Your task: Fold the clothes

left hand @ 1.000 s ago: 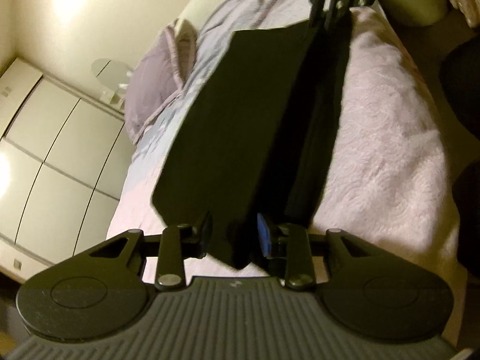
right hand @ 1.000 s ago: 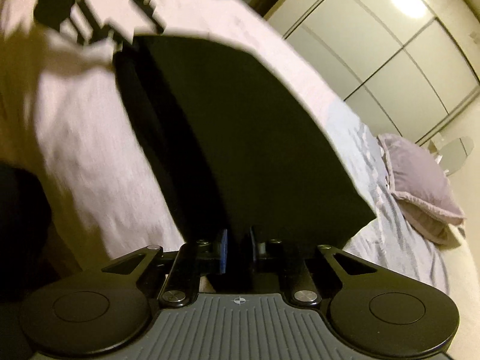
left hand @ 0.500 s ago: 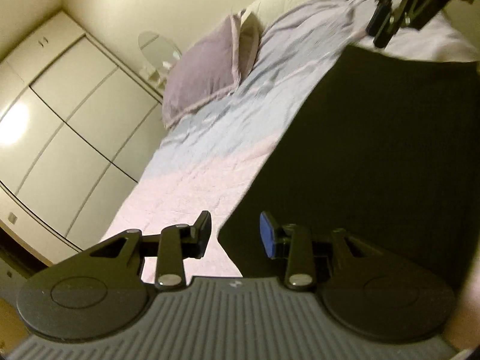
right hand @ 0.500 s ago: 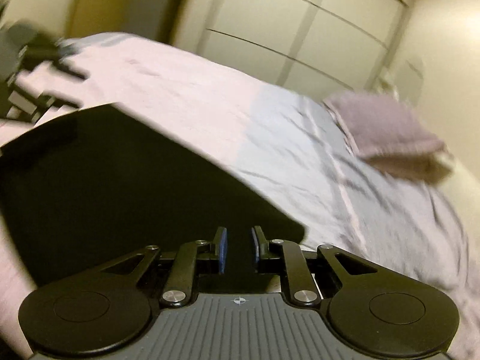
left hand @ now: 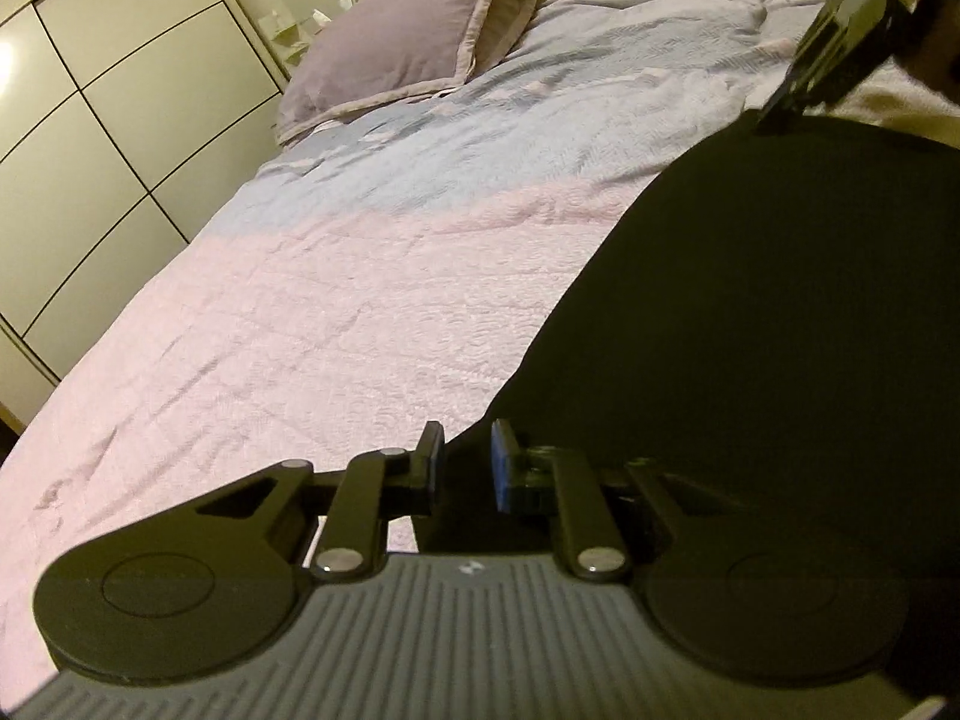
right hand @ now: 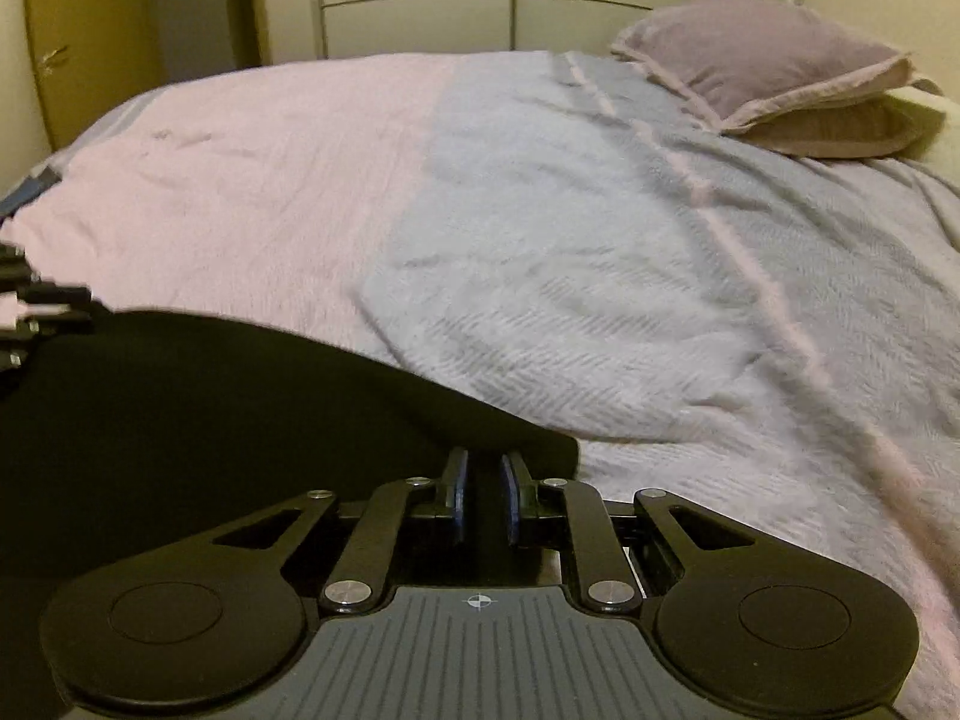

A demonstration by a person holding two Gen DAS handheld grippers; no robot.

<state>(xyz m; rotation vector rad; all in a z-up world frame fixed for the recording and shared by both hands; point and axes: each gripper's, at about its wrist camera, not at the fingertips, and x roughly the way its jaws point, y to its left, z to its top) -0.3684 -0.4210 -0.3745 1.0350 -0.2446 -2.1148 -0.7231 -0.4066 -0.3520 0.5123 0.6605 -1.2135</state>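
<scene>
The black garment (left hand: 780, 330) lies spread on the bed (left hand: 300, 330), on the pink part of the bedspread, well apart from the purple pillow (left hand: 396, 60) at the bed's head.

The left claw (left hand: 465, 468) points forward and down at a corner of the garment on the side farthest from the pillow. Its jaws are closing, with a narrow gap left, and the garment's dark edge runs between the fingers (left hand: 504, 468); whether the pads already press on the cloth cannot be told.

The right claw (right hand: 483, 501) is tilted down over the garment (right hand: 180, 420) at the corner nearer the pillow (right hand: 774, 60). Its jaws stand nearly together, and the black cloth passes between the blue pads, pinched there.

From the left wrist view the right claw's black frame (left hand: 840, 42) reaches down to the garment's far edge on the pillow side. From the right wrist view the left claw shows only as a blurred dark shape (right hand: 36, 312) at the garment's opposite end.
</scene>
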